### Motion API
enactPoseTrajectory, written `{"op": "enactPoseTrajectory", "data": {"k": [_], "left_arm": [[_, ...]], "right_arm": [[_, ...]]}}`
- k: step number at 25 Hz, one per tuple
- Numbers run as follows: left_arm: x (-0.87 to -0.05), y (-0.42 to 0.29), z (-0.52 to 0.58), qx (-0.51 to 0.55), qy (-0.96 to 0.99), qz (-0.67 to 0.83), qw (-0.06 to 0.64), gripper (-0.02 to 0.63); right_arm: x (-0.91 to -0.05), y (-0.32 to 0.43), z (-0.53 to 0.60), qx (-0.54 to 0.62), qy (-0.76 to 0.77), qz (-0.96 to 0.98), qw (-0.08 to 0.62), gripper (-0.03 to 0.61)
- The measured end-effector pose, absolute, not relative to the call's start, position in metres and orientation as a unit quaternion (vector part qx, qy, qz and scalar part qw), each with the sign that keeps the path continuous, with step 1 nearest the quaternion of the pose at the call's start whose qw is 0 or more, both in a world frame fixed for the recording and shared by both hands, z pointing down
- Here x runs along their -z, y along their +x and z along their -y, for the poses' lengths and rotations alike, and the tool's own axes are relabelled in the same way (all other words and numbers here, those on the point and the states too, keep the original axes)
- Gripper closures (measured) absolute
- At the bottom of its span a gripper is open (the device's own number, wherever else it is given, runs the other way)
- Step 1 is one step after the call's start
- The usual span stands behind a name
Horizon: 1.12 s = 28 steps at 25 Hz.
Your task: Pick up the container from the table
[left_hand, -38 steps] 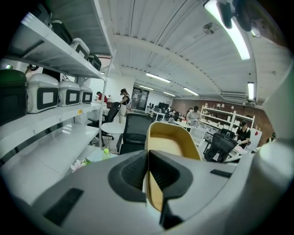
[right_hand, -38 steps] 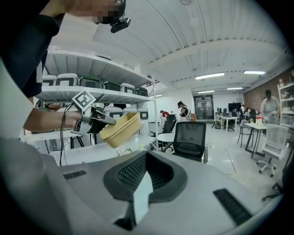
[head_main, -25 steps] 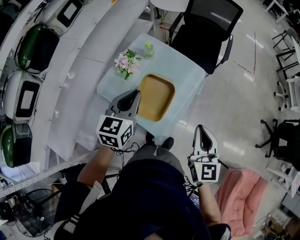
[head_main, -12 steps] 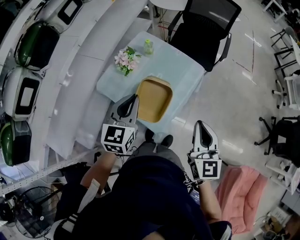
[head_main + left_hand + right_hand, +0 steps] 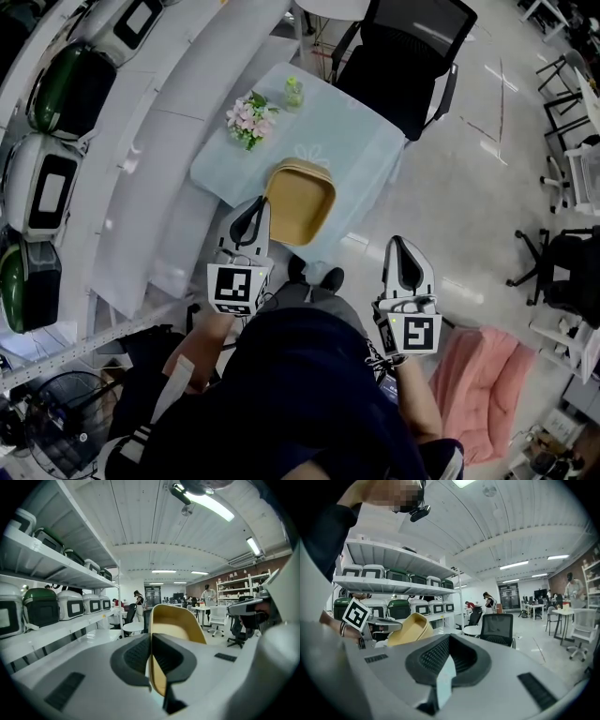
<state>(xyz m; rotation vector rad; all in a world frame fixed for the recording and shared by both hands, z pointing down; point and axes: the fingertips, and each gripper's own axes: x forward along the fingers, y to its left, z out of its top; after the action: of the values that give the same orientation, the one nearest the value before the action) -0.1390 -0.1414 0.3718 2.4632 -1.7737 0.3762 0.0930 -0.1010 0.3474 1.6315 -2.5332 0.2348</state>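
The yellow container (image 5: pixel 300 199) is a shallow rounded tray, held tilted above the near edge of the light blue table (image 5: pixel 337 131). My left gripper (image 5: pixel 256 212) is shut on its near rim. In the left gripper view the rim (image 5: pixel 157 677) runs down between the two dark pads and the container (image 5: pixel 176 623) stands up on edge beyond them. The right gripper view shows the container (image 5: pixel 410 629) at the left, with the left gripper (image 5: pixel 380 625) on it. My right gripper (image 5: pixel 404 249) hangs over the floor to the right, shut and with nothing in it (image 5: pixel 449 660).
A bunch of pink flowers (image 5: pixel 247 120) and a small green bottle (image 5: pixel 293 91) stand at the table's far left. A black office chair (image 5: pixel 405 58) is behind the table. White shelves with green and white boxes (image 5: pixel 56 103) run along the left. A pink cloth (image 5: pixel 483 398) lies at lower right.
The left gripper has drawn back toward the person and rolled slightly, bringing the container with it, now tilted. The right gripper has stayed put.
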Motion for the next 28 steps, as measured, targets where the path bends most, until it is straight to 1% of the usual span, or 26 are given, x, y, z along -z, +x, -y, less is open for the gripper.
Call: {"op": "enactPoseTrajectory", "data": {"k": [15,20,28], "left_arm": [[-0.359,-0.138,0.128,-0.092,0.793,0.601,-0.028,0.597],[-0.364,-0.137,0.125,-0.094,0.792,0.603,-0.013,0.597],[-0.374,-0.135,0.12,-0.107,0.796,0.596,-0.008,0.597]], "right_arm": [[-0.349,0.101,0.099,-0.079,0.558,0.824,0.062,0.577],[-0.351,0.101,0.099,-0.076,0.559,0.823,0.061,0.578],[-0.351,0.097,0.096,-0.051,0.561,0.823,0.075,0.581]]}}
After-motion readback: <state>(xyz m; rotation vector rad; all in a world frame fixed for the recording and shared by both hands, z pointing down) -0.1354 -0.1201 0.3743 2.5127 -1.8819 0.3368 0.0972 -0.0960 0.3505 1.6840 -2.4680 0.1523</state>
